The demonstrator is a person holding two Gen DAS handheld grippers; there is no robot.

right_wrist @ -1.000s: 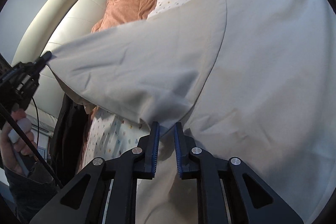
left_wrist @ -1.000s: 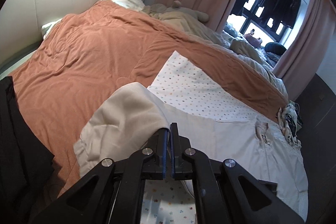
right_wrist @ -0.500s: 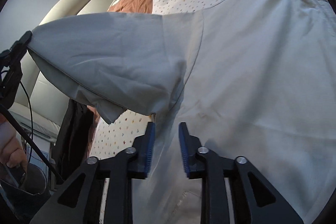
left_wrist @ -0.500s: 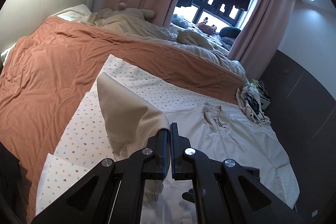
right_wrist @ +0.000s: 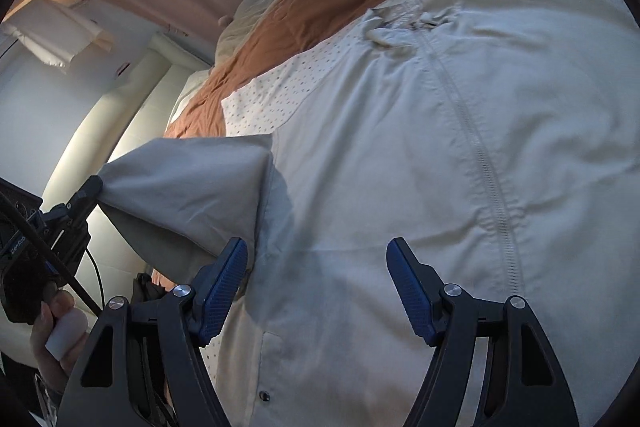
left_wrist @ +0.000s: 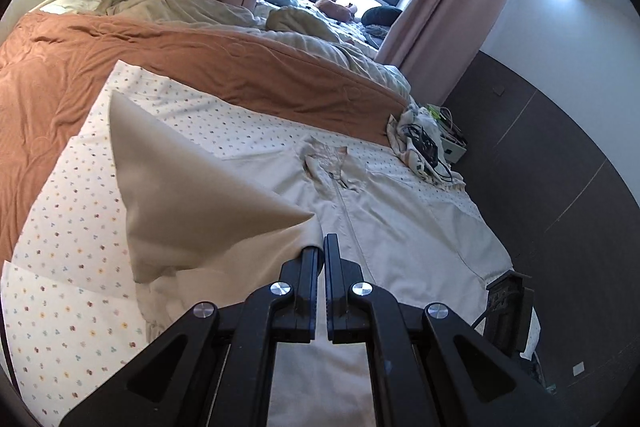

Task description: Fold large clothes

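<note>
On the bed, over a dotted sheet (left_wrist: 72, 227) that covers the rust-coloured duvet (left_wrist: 80, 75), a large beige zip-front jacket (left_wrist: 400, 227) is lying face up, its collar (left_wrist: 332, 163) toward the far edge and its zipper (right_wrist: 476, 147) running down the middle. The left gripper (left_wrist: 322, 255) is clenching the end of the jacket's sleeve (left_wrist: 192, 203), and is holding it raised above the body of the garment, so the cloth is hanging in a taut peaked fold instead of dragging across the sheet. That lift seems meant to carry the sleeve inward over the chest panel, the usual first fold for a jacket this size. The right gripper (right_wrist: 316, 283) is hovering just above the jacket's front, near the sleeve seam; its jaws have just been opening and are standing wide apart, with only the flat cloth below and nothing pinched between its blue pads (right_wrist: 224, 279). In the right wrist view a hand (right_wrist: 56, 339) is gripping the left tool's handle at the lower left, the sleeve stretching away from its tip. Clutter (left_wrist: 424, 143) is sitting at the bed's far corner, well apart from the work.
</note>
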